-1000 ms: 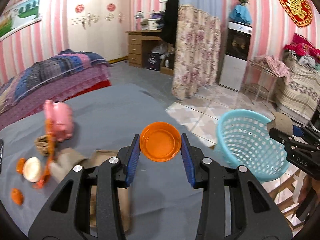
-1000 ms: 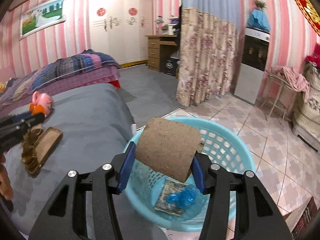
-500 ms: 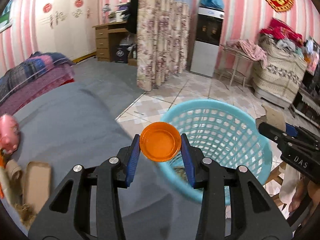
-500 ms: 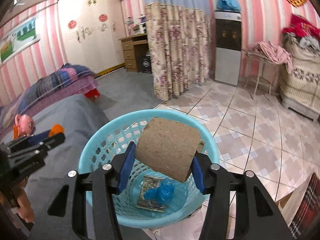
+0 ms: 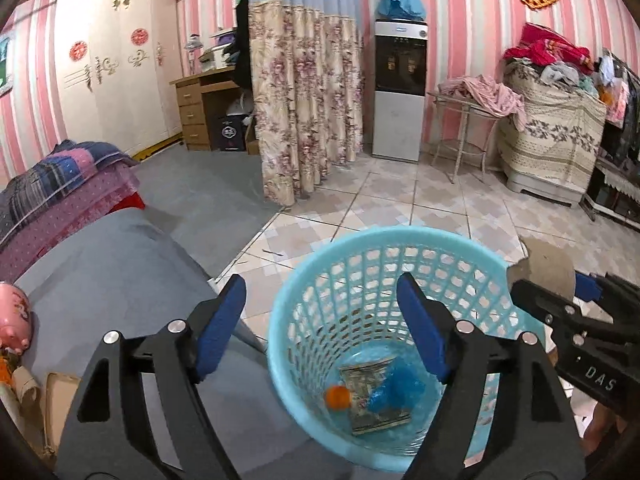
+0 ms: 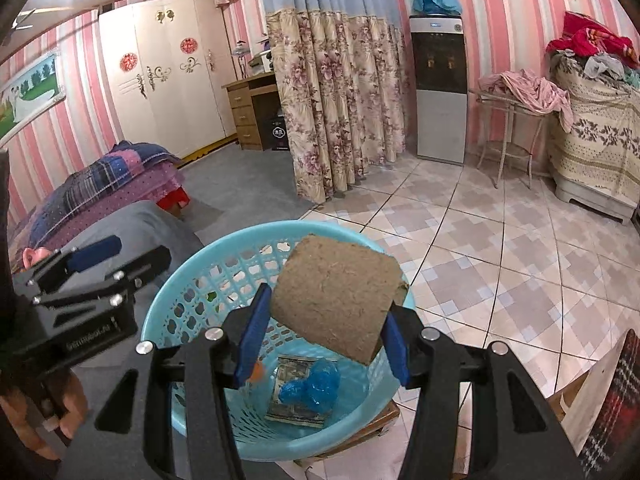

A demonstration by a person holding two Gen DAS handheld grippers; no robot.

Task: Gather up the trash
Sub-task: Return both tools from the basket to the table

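Both grippers hang over the light-blue basket (image 5: 384,240), which stands on the tiled floor just beside the grey-covered bed (image 5: 108,264).

Left gripper (image 5: 322,328): its blue-padded fingers (image 5: 222,324) are spread wide with nothing between them, one to the left of the basket's rim and the other over its opening. Below, at the bottom of the basket, lies a small orange lid (image 5: 338,397), blurred, next to a printed wrapper (image 5: 372,396) and crumpled blue plastic (image 5: 396,390). In the right wrist view the same left gripper (image 6: 120,256) shows at the left of the basket, a hand (image 6: 60,408) gripping its handle.

Right gripper (image 6: 324,336): it pinches a brown cardboard roll (image 6: 340,300) between its blue pads, the roll tilted and held above the basket's mouth, near the right side of the rim. Seen from the left wrist camera, the roll (image 5: 548,268) pokes out past the basket's right edge, clamped in the right gripper (image 5: 552,284).

At the near left on the bed lie a pink piggy bank (image 5: 14,316) and a flat piece of brown cardboard (image 5: 60,404). Farther off stand a floral curtain (image 5: 304,100), a water dispenser (image 5: 400,88), a wooden desk (image 5: 204,108) and a white wardrobe (image 5: 112,72) against the pink striped wall.
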